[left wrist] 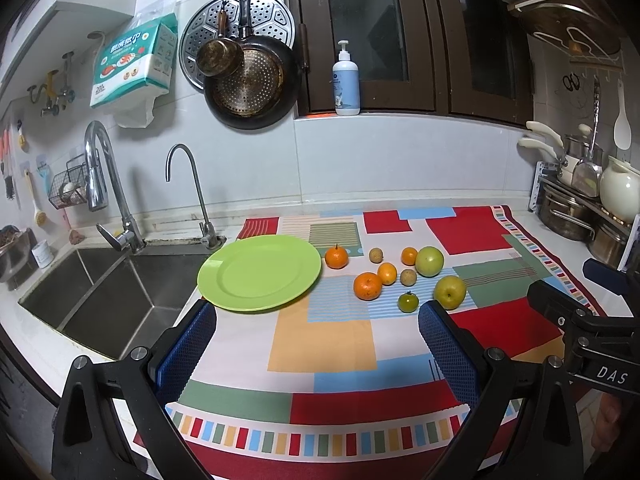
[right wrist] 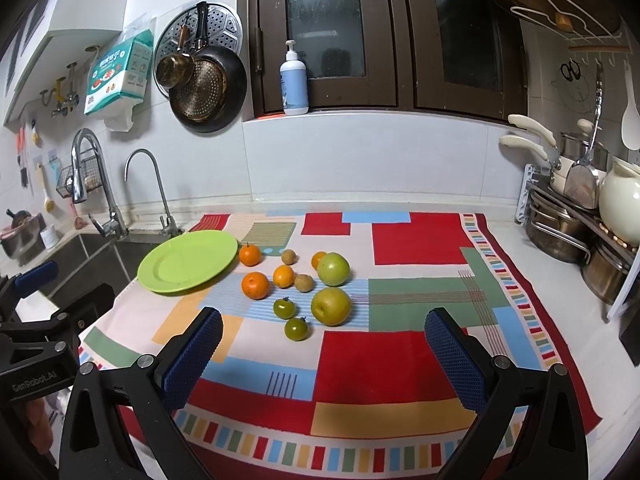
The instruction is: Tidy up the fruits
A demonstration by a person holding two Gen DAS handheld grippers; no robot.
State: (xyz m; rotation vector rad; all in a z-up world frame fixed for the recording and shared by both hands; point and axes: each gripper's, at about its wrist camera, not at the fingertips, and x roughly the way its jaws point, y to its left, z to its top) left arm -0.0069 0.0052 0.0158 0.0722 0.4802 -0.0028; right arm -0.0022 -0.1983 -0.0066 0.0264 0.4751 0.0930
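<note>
A lime green plate [left wrist: 259, 272] [right wrist: 188, 261] lies empty on the patterned cloth beside the sink. To its right lies a loose group of fruit: oranges [right wrist: 255, 285] [left wrist: 367, 285], small brown longans [right wrist: 303, 282], a green apple [right wrist: 333, 269] [left wrist: 429, 261], a yellow-green apple [right wrist: 331, 306] [left wrist: 450, 291] and two green tomatoes [right wrist: 296, 328]. My left gripper [left wrist: 318, 312] hovers open just short of the plate and the fruit. My right gripper [right wrist: 325, 320] is open too, near side of the yellow-green apple. Neither holds anything.
A steel sink [left wrist: 120, 292] with two taps [left wrist: 100, 176] opens left of the cloth [right wrist: 400, 344]. Pots and a cream jug [right wrist: 618, 204] stand on a rack at the right. A soap bottle [left wrist: 346, 80] stands on the window sill behind.
</note>
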